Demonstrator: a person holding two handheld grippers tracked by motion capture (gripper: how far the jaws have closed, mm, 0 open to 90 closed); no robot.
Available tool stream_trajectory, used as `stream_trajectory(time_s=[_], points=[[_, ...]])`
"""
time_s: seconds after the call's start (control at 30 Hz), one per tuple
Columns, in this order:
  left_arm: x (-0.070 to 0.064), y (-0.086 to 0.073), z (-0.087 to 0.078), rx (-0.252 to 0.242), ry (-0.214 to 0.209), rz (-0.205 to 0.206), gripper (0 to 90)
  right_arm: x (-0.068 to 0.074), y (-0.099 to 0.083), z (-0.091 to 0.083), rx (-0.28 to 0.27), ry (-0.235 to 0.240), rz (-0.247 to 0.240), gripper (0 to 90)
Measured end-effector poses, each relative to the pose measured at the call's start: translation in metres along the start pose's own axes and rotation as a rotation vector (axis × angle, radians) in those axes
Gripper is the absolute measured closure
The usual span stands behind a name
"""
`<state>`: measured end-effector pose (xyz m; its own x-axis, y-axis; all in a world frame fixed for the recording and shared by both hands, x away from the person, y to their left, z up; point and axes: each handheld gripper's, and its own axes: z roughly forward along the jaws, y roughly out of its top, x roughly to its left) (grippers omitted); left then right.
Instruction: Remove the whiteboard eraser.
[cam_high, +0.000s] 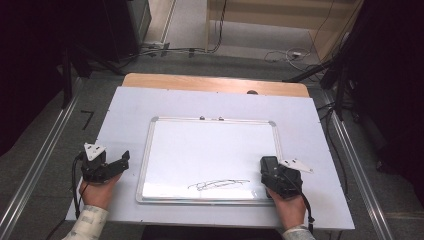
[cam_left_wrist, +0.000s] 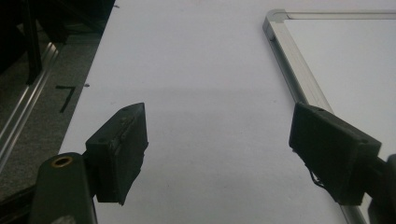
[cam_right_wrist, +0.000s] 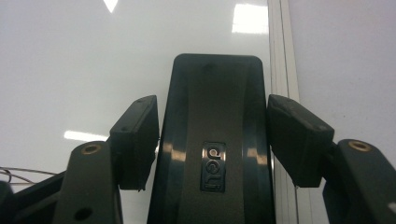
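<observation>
Eraser (cam_right_wrist: 215, 144), black, rigid, glossy plastic shell, likely light and slippery: clamped by its long sides in right hand-held gripper (cam_right_wrist: 212, 135) at whiteboard (cam_high: 200, 150) near-right corner, right of scribble (cam_high: 218, 185). Left hand-held gripper (cam_left_wrist: 217, 154) open, empty, over worktop (cam_left_wrist: 196, 70)

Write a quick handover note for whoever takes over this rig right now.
Right claw: shut on the black eraser, sitting on the whiteboard near its right frame.
Left claw: open, holding nothing, over the white table sheet left of the board.
Done: eraser gripped.
Left: the black scribble near the board's bottom edge is unwiped; it lies just left of the eraser.
</observation>
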<state>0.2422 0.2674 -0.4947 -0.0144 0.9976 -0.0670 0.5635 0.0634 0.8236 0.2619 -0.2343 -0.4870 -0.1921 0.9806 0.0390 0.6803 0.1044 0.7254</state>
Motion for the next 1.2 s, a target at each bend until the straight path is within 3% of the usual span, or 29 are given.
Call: stream_trajectory(time_s=[0.1, 0.33, 0.77, 1.2], points=[[0.0000, 0.0000, 0.0000, -0.001, 0.000, 0.000, 20.0, 0.0011, -0.0009, 0.0026, 0.002, -0.016, -0.005, 35.8], [0.0000, 0.0000, 0.0000, 0.001, -0.001, 0.000, 20.0, 0.0004, -0.0003, 0.0050, -0.006, -0.006, 0.003, 36.9], [0.0005, 0.0001, -0.0004, -0.001, -0.001, -0.003, 20.0, 0.0068, -0.0038, 0.0079, -0.036, -0.042, -0.051, 38.8], [0.0018, 0.0003, -0.0008, 0.002, 0.000, -0.005, 20.0, 0.0049, -0.0026, 0.0073, -0.031, -0.025, -0.041, 39.3]])
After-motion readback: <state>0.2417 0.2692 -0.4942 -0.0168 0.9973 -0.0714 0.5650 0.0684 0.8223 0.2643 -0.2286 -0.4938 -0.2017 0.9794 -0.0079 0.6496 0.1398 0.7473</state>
